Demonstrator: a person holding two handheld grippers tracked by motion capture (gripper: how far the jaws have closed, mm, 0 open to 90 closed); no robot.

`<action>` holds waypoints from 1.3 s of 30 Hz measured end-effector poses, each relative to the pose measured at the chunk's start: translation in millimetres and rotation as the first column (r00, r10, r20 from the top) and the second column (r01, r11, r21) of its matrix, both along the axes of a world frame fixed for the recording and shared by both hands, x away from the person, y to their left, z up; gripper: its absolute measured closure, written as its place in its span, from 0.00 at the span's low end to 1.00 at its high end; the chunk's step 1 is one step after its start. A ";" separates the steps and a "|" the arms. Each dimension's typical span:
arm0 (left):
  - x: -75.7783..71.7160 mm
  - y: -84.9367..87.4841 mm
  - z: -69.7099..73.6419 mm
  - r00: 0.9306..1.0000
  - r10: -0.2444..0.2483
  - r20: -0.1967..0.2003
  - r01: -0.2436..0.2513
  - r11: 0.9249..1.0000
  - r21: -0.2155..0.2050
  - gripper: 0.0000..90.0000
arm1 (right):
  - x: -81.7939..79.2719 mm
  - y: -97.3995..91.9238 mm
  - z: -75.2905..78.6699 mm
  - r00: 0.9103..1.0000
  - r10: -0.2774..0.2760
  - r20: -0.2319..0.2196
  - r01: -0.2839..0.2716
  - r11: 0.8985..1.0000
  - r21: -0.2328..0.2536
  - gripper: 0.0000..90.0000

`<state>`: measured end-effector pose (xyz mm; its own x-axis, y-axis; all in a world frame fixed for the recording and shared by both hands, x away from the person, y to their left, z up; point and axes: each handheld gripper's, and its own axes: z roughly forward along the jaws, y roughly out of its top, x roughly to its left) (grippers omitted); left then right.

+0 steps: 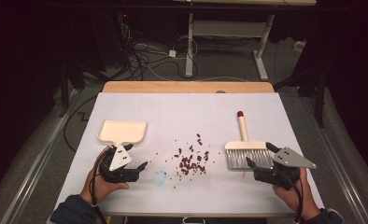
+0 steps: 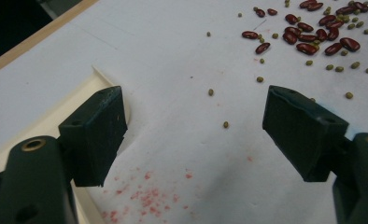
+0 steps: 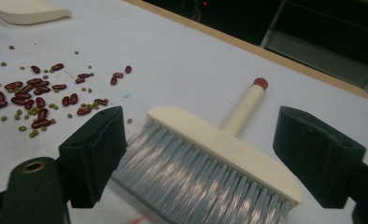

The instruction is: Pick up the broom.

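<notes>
Your left claw (image 1: 135,158) hovers wide open beside the cream plastic dustpan (image 1: 122,131), holding nothing. Your right claw (image 1: 260,162) gapes empty over the grey bristles of the cream-handled brush (image 1: 244,150). Scattered red and green beans (image 1: 191,159) lie between them on the white surface (image 1: 182,112), likely awaiting sweeping.

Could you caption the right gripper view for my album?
Open right gripper poised over a brush, beans scattered beside it.

Dustpan (image 2: 42,116) cut off; bristles (image 3: 196,182) blurred
</notes>
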<state>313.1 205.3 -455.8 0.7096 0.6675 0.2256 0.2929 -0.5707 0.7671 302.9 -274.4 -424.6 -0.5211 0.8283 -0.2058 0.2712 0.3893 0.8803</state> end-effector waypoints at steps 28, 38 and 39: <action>-0.9 -4.6 -7.5 0.999 -0.005 -0.040 0.006 1.000 0.023 0.24 | 118.1 2.9 27.1 0.919 -0.220 -0.328 0.215 0.975 -0.052 0.26; -3.0 -5.0 -9.7 0.998 -0.031 -0.058 0.034 0.998 0.044 0.24 | 187.8 13.6 -17.5 0.762 -0.300 -0.574 0.265 0.953 -0.146 0.38; -3.1 -4.8 -10.1 0.997 -0.029 -0.074 0.031 0.999 0.035 0.24 | 190.0 15.7 -21.0 0.750 -0.316 -0.582 0.265 0.949 -0.173 0.40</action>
<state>310.0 200.5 -465.9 0.7448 0.6378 0.1962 0.3297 -0.6074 0.7228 492.9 -258.7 -445.6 -0.2960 0.9552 -0.0040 0.8403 0.2624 0.4744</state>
